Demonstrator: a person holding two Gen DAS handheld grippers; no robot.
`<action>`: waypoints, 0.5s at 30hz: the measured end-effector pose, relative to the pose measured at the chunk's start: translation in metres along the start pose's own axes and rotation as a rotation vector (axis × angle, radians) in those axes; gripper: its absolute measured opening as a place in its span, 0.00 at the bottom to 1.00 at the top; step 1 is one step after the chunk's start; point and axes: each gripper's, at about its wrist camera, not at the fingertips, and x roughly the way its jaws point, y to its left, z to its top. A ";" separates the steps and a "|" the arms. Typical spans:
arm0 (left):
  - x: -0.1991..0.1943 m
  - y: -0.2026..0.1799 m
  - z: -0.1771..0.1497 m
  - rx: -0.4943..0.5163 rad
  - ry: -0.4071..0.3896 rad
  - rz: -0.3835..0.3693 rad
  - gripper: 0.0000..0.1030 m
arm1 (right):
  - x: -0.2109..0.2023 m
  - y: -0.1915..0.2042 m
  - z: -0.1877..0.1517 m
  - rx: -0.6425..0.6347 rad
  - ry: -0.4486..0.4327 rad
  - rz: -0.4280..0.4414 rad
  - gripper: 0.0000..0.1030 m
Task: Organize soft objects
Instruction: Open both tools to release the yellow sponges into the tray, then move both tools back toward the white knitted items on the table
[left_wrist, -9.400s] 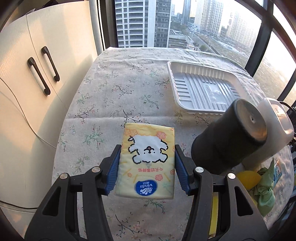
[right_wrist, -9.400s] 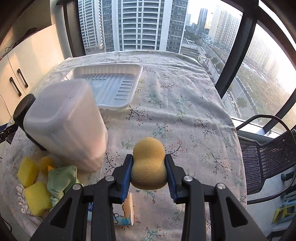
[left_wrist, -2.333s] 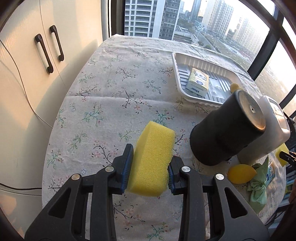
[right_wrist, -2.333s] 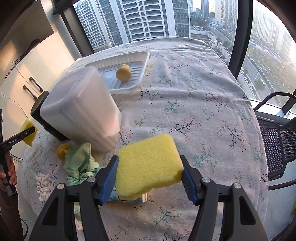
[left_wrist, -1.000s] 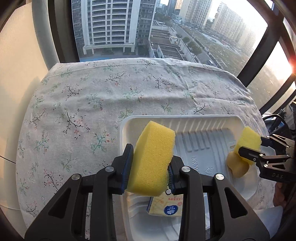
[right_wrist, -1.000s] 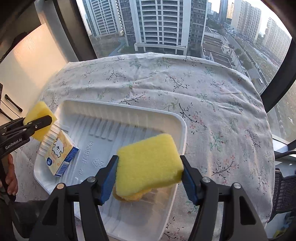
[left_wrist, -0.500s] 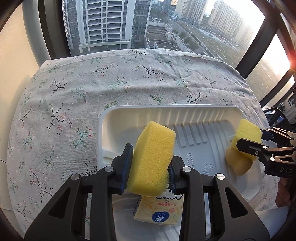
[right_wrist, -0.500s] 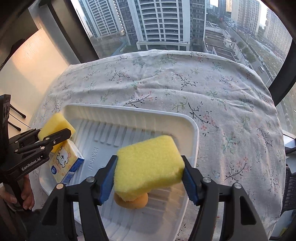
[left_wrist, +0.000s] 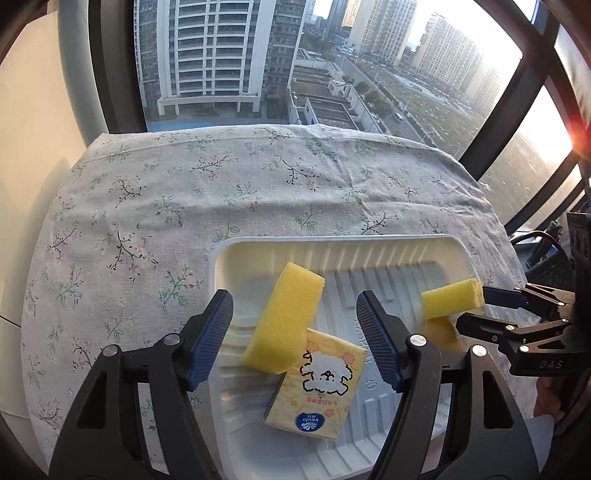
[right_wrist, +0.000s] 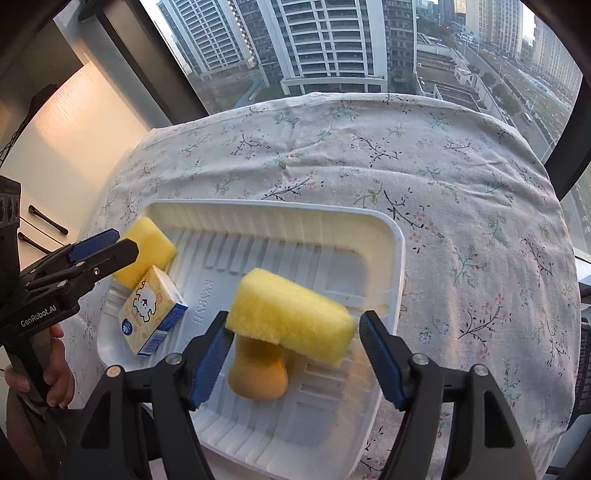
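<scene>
One orange sponge (right_wrist: 258, 373) lies half hidden under yellow sponge (right_wrist: 291, 321).

One yellow sponge (left_wrist: 284, 325) leans tilted on the tissue pack (left_wrist: 314, 384) between the left gripper's (left_wrist: 295, 332) opening jaws; another (right_wrist: 291, 314) apparently rests atop the orange sponge (right_wrist: 258, 373).

Bare tablecloth (left_wrist: 258, 184) beyond the crowded tray (left_wrist: 369, 245).

A high-rise apartment room: a table (left_wrist: 258, 192) under a floral tablecloth (right_wrist: 443, 177) stood against a large window (left_wrist: 332, 55) overlooking city towers.
</scene>
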 end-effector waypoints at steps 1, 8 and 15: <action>0.000 0.001 0.000 -0.006 0.006 -0.006 0.66 | -0.001 0.000 -0.001 0.001 -0.001 0.001 0.71; -0.016 0.010 -0.004 -0.032 -0.032 0.010 0.66 | -0.016 -0.006 -0.008 0.009 -0.023 -0.006 0.71; -0.045 0.029 -0.013 -0.044 -0.064 0.100 0.66 | -0.031 -0.026 -0.024 0.042 -0.027 -0.048 0.71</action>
